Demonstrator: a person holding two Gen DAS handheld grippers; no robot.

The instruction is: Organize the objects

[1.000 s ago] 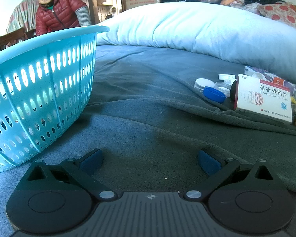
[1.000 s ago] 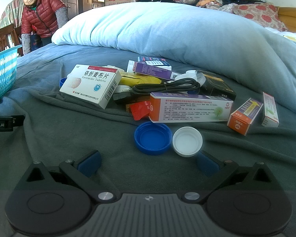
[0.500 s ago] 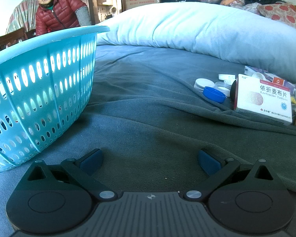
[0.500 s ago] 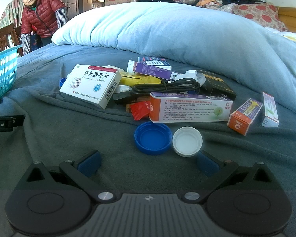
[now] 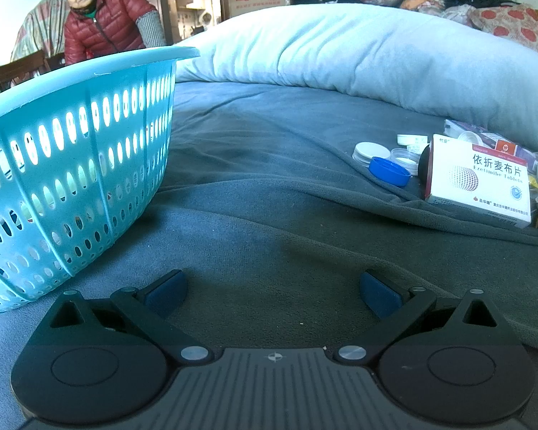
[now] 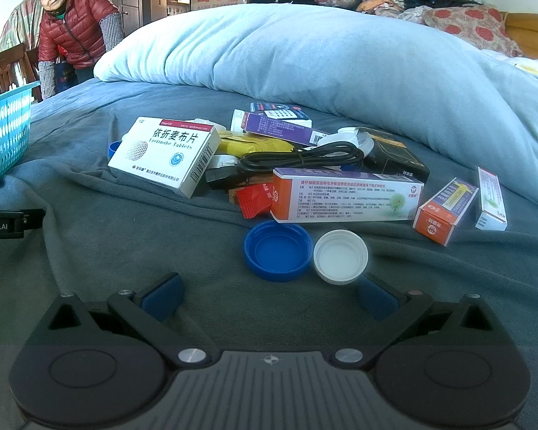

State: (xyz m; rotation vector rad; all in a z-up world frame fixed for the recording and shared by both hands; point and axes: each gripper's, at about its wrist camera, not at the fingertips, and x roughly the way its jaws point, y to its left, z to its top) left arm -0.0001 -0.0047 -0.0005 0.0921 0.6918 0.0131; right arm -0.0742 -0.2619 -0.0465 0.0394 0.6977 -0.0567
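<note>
A pile of small objects lies on a grey blanket. In the right wrist view I see a white medicine box point(image 6: 165, 156), an orange and white box point(image 6: 344, 197), a blue cap point(image 6: 278, 251), a white cap point(image 6: 340, 256), a black cable point(image 6: 305, 159) and a small orange box point(image 6: 444, 211). My right gripper point(image 6: 269, 295) is open and empty just short of the two caps. My left gripper point(image 5: 272, 292) is open and empty on the blanket, right of a turquoise basket point(image 5: 64, 165). The white medicine box point(image 5: 478, 182) and several caps point(image 5: 389, 170) lie to its far right.
A light blue duvet point(image 6: 322, 57) is heaped behind the pile. A person in a red jacket point(image 6: 75, 32) leans at the far left of the bed. The left gripper's body point(image 6: 7, 222) shows at the right wrist view's left edge. The basket point(image 6: 3, 132) stands behind it.
</note>
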